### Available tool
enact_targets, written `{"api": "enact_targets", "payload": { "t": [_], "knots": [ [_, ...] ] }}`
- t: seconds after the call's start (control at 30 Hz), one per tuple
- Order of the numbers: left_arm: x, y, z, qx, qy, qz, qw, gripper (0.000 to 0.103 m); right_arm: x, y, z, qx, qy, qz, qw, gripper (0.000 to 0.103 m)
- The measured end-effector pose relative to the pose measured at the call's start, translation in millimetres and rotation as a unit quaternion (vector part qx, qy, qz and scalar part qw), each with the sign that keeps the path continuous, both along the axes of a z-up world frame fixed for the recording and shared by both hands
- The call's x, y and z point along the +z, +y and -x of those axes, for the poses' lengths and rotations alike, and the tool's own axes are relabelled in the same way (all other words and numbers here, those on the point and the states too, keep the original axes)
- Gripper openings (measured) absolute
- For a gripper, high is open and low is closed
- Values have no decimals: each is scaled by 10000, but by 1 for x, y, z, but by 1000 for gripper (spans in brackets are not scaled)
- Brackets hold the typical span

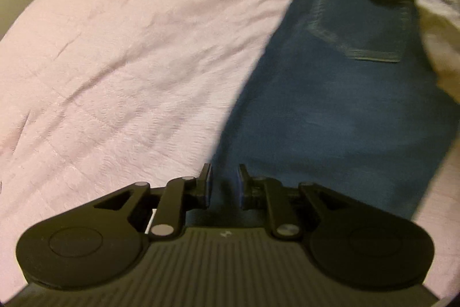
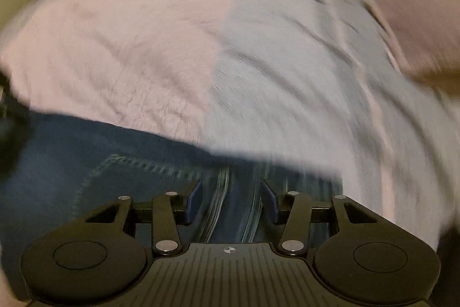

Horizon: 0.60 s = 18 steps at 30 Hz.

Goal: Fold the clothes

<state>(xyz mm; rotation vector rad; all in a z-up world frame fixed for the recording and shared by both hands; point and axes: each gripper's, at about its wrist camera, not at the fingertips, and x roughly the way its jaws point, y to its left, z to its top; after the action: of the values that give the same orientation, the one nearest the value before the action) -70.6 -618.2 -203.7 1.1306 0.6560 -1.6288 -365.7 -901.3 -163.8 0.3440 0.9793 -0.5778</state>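
Hand-held gripper [image 1: 224,180] just above jeans [image 1: 345,94]

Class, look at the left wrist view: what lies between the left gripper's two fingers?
Only a small gap over the jeans; the left gripper grips nothing, jaws slightly apart.

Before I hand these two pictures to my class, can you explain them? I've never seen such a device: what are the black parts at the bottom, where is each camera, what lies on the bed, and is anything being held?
No robot is here: a person holds a two-finger gripper in each hand, each carrying a forward-looking fisheye camera. The black parts are those grippers. The left-hand view shows the left gripper; the right-hand view shows the right gripper. Blue jeans, back pocket showing, lie on a pink and pale bedspread. Both grippers show a gap between their fingers above the denim, pinching nothing. The right-hand view is motion-blurred.
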Motion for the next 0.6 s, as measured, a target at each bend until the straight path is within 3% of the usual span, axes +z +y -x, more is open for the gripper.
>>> {"api": "enact_targets", "payload": {
  "t": [0.1,0.2,0.27,0.37,0.5,0.6],
  "knots": [
    [9,32,44,-519,231,94,9983,25,-10,23,37,-569,-60,-418,9975,48],
    [7,54,93,-1076,252,109,9938,26,-24,44,72,-1080,70,-498,9929,48],
    [7,60,117,-1294,355,181,9908,27,-14,53,101,-1806,-540,-613,9802,49],
    [10,58,146,-1504,511,247,9870,32,-7,74,143,-2878,-1292,-839,9452,63],
    [-3,44,165,-1558,515,167,9863,32,-32,80,179,-4050,-2130,-1486,8767,65],
    [-15,47,168,-1619,369,-40,9861,32,-55,67,194,-4493,-2750,-1729,8322,65]
  ]
}}
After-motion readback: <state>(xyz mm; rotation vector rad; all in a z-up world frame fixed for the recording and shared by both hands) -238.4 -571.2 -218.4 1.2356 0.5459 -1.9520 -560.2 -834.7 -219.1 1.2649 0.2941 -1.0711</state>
